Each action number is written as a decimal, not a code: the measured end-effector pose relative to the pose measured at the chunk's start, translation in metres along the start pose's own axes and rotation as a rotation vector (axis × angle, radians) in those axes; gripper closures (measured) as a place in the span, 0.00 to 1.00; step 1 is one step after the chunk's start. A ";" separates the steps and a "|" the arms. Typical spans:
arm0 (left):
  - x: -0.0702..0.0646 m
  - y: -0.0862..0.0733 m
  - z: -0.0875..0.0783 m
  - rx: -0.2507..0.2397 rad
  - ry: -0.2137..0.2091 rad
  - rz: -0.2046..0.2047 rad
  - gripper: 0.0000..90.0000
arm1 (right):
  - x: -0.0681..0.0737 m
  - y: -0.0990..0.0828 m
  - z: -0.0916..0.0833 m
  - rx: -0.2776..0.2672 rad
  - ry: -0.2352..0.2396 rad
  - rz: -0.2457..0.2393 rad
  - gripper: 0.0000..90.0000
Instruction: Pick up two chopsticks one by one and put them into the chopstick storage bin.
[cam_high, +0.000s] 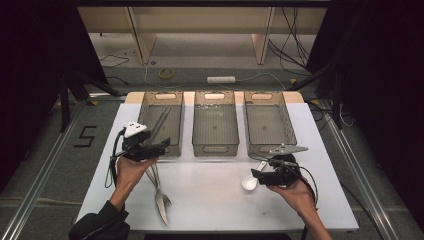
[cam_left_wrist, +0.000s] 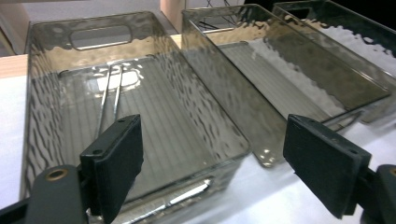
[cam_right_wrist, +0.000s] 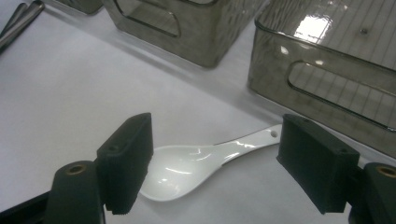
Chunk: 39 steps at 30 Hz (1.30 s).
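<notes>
At far left of the bench (cam_high: 215, 200), the left gripper (cam_high: 162, 146) hovers by the near end of the left bin (cam_high: 150, 100), fingers (cam_left_wrist: 116, 163) spread wide with nothing between them. Chopsticks (cam_left_wrist: 108, 95) lie inside that bin along its floor. Risk: gripper sits close to the bin's near wall, so a careless swing could knock the light bin askew. Just below it on the bench lie a fork (cam_high: 162, 192) and a knife (cam_high: 160, 207), overlapping; grabbing one could drag the other or pinch both. Middle bin (cam_high: 215, 145) and right bin (cam_high: 250, 115) look empty. Further right, the white spoon (cam_right_wrist: 196, 163) rests on the bench just in front of the right bin. Right gripper (cam_high: 256, 176) is over it, fingers (cam_right_wrist: 128, 158) open wide, straddling the bowl end, not pressing yet. Judgement: glazed, curved bowl is slippery, so closing here could squirt it out or tip it. Handle tip lies near the bin wall; lifting could catch it there.
</notes>
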<state>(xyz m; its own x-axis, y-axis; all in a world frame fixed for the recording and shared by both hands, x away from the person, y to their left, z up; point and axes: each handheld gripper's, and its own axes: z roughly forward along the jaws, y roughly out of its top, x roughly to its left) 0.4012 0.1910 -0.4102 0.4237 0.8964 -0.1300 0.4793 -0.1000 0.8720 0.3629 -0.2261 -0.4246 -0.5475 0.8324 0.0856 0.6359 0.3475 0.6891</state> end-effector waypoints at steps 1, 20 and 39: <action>-0.001 -0.001 -0.002 -0.003 -0.008 -0.003 0.21 | -0.001 0.000 0.001 0.008 -0.006 0.009 0.30; -0.019 -0.013 -0.023 -0.005 -0.097 0.019 0.19 | -0.020 0.016 0.020 0.079 0.114 -0.155 0.31; -0.036 -0.018 -0.037 -0.047 -0.177 0.044 0.18 | -0.027 0.021 0.046 0.107 0.077 -0.151 0.65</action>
<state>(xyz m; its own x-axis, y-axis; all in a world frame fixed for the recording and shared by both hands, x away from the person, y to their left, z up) 0.3485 0.1767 -0.4038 0.5740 0.8011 -0.1692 0.4230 -0.1132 0.8990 0.4161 -0.2214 -0.4454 -0.6786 0.7331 0.0448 0.5954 0.5134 0.6180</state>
